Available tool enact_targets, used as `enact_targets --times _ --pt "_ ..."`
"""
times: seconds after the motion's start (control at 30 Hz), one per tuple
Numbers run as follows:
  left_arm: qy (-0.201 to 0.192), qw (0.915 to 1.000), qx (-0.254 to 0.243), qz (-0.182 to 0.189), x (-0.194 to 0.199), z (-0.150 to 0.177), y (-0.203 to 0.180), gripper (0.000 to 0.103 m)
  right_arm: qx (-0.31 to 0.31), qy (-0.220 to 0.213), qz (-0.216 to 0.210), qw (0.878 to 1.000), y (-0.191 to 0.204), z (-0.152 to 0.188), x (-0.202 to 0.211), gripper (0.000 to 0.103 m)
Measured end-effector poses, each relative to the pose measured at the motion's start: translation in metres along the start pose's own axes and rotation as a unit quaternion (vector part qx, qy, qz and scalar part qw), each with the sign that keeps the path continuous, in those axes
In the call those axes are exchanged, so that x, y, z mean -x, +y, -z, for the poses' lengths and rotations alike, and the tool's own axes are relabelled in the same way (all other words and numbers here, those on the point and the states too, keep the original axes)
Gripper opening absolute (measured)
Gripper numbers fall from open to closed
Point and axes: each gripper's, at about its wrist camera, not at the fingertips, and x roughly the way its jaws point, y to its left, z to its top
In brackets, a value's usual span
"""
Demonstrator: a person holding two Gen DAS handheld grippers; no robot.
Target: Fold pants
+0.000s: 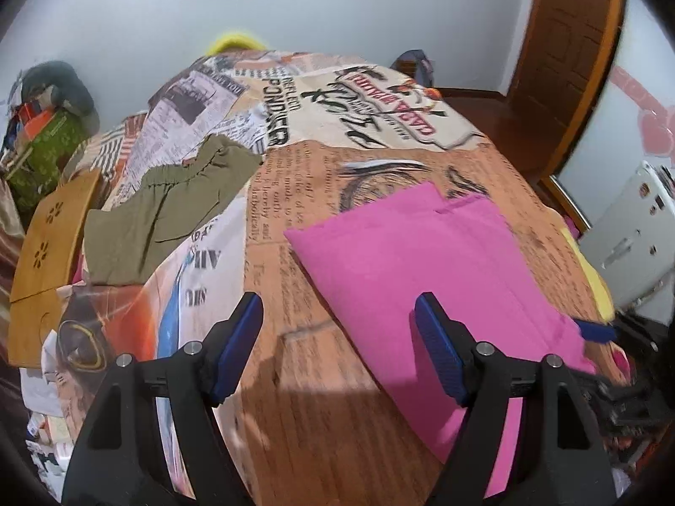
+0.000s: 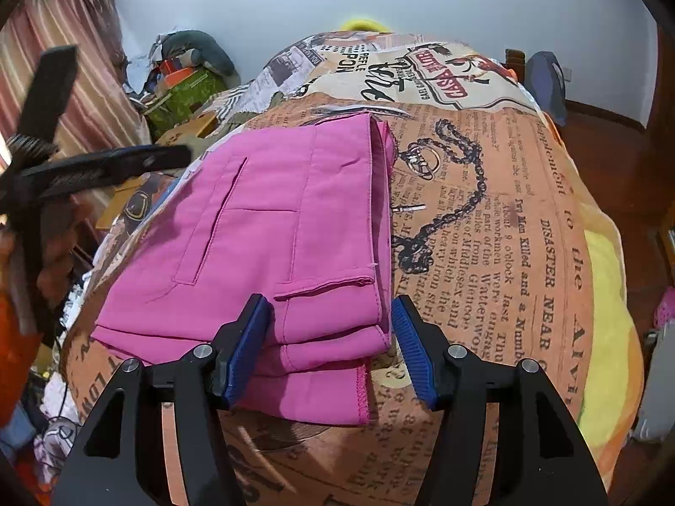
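Note:
The pink pants (image 2: 270, 227) lie folded in several layers on the newspaper-print bedspread (image 2: 485, 219). They also show in the left wrist view (image 1: 422, 261) as a flat pink slab. My right gripper (image 2: 331, 345) is open, its blue pads astride the near corner of the folded stack, just above it. My left gripper (image 1: 337, 345) is open and empty, hovering over the bedspread (image 1: 295, 400) beside the pants' left edge; its right finger is over the pink cloth. The left gripper also shows at the left in the right wrist view (image 2: 126, 160).
Olive-green folded pants (image 1: 168, 206) lie on the bed's far left. A wooden board (image 1: 46, 253) and a cluttered pile with a green box (image 1: 46, 156) stand left of the bed. A yellow blanket (image 2: 607, 316) hangs on the right edge. A wooden door (image 1: 565, 63) is at the back right.

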Motion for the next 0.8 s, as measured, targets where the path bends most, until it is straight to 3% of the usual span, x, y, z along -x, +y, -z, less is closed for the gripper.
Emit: enact_targets --times 0.2,0.5,0.53,0.6,0.8 --pt "0.027 0.9995 0.009 0.017 -0.041 -0.024 0.016 0.056 -0.006 0.004 0.004 1.000 -0.011 -0.002 -0.003 0.056" --pt "0.084 0.9929 0.038 0.075 -0.094 -0.031 0.034 0.040 -0.006 0.008 0.014 1.000 -0.024 -0.008 -0.007 0.056" --pt "0.080 0.9931 0.038 0.076 -0.093 -0.031 0.034 0.038 -0.007 0.008 0.015 1.000 -0.025 -0.008 -0.008 0.056" --pt "0.078 0.9935 0.036 0.075 -0.092 -0.030 0.034 0.022 -0.010 0.009 0.020 1.000 -0.029 -0.011 -0.010 0.056" --pt "0.072 0.9954 0.035 0.052 -0.080 -0.024 0.035 0.007 -0.011 0.006 0.039 0.999 -0.033 -0.018 -0.008 0.056"
